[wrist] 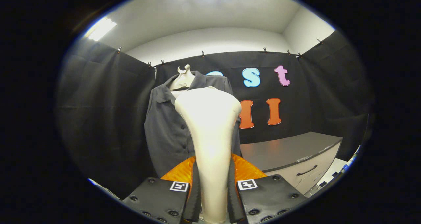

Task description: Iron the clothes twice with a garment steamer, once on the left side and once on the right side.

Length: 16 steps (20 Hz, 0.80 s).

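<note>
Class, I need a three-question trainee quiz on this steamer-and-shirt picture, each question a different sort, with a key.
1. True or false: the gripper is shut on the garment steamer's handle.
2. Multiple choice: the dark grey shirt hangs on a) a hanger, b) a chair, c) a door.
3. Fill in: to the right of the shirt stands a grey ____ with a drawer handle.

Key: 1 true; 2 a; 3 cabinet.
</note>
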Motion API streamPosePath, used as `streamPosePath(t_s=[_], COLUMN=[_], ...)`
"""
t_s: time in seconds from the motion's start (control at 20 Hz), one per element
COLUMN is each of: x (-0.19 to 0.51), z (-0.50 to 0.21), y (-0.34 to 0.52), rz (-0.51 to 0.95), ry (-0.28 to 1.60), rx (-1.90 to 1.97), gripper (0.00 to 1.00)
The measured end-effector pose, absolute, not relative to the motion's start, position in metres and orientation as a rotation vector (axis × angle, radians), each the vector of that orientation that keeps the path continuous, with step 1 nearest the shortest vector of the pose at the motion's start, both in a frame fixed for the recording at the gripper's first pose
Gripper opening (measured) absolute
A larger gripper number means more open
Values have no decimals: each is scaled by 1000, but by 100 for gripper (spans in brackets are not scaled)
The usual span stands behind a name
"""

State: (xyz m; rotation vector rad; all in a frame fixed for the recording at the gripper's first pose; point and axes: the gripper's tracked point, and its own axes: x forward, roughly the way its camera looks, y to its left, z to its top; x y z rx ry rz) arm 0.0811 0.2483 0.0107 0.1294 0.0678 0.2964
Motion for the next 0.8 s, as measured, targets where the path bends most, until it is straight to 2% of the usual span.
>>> streamPosePath(t_s=[0.55, 0.8], x=[84, 82], z=[-6, -8], y=[178, 173], rz=[193, 201], ry=[60, 59], rx=[129, 126], gripper=[40, 40])
